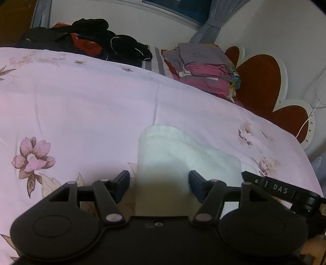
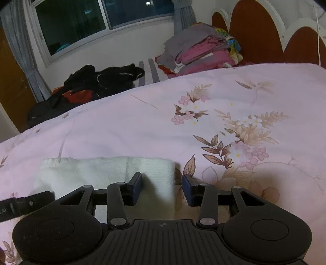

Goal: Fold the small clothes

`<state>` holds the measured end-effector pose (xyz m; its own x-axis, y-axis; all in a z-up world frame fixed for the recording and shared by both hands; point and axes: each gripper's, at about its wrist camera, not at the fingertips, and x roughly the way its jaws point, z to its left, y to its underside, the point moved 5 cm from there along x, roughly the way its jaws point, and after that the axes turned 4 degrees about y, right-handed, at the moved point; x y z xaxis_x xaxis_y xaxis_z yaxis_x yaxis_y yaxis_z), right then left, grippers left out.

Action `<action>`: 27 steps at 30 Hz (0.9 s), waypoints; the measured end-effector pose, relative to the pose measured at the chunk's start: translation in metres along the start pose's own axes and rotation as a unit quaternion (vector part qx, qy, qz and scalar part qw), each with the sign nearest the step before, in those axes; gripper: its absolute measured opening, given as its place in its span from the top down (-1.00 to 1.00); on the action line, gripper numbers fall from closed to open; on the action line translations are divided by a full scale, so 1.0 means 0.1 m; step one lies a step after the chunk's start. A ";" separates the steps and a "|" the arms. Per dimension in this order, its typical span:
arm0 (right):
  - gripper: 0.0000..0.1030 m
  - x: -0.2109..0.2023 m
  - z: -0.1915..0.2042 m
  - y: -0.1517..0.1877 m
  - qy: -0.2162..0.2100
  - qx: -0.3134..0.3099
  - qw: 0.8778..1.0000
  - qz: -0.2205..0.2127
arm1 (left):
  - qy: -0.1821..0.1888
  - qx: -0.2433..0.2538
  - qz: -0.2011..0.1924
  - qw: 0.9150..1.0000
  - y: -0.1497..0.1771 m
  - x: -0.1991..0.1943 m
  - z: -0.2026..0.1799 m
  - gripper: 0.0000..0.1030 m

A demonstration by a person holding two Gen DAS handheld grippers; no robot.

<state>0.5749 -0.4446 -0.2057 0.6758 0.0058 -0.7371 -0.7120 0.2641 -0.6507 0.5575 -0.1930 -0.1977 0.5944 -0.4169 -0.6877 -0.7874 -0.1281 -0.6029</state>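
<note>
Pink floral bedding covers the bed, with black clothes and a folded stack at the far edge under the window. Near the front lies a white sock. Left claw is wide open astride it; right claw gapes over its right end, gripping nothing.

A pink floral bedspread covers a bed with a scalloped red-and-white headboard, beneath a dark window hung with grey curtains, as black clothing and folded linens lie against the cream wall.
</note>
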 end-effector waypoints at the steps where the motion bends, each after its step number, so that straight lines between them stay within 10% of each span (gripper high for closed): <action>1: 0.18 -0.01 0.01 0.00 0.002 -0.005 1.000 0.000 | -0.002 0.001 0.001 1.000 0.00 0.00 -0.01 -0.26; 27: 0.19 -1.05 0.17 0.69 -0.029 -0.038 0.999 -0.014 | 0.021 0.029 0.010 0.999 0.42 -0.70 0.00 -0.19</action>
<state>0.4580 -0.4103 -0.1707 0.7038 0.0553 -0.7082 -0.7037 0.1914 -0.6843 0.4834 -0.1689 -0.1750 0.5707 -0.4571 -0.6822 -0.7872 -0.0681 -0.6129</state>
